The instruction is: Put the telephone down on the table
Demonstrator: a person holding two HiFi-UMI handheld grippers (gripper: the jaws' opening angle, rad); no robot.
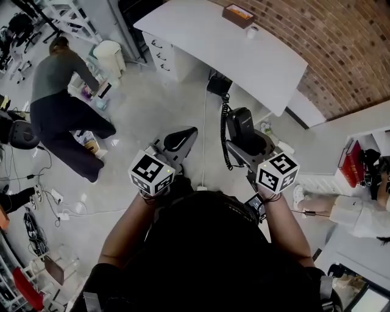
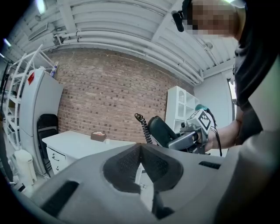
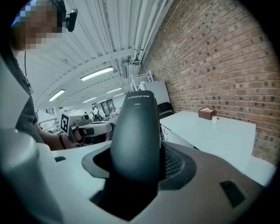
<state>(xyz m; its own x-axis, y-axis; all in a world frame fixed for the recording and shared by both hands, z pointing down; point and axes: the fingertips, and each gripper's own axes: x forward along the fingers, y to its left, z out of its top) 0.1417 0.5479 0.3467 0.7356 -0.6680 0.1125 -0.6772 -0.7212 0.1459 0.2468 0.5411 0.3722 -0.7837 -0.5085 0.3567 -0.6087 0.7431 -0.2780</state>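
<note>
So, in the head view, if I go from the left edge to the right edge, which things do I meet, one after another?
Crouching person → white bin → left gripper → telephone → red items on a shelf.

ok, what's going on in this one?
A person stands with a gripper in each hand. The right gripper is clamped on a black telephone, whose coiled cord hangs down. It is held in the air, short of the white table by the brick wall. The left gripper is shut and empty. The telephone is not yet set down. A small box and a cup sit at the table's far end.
</note>
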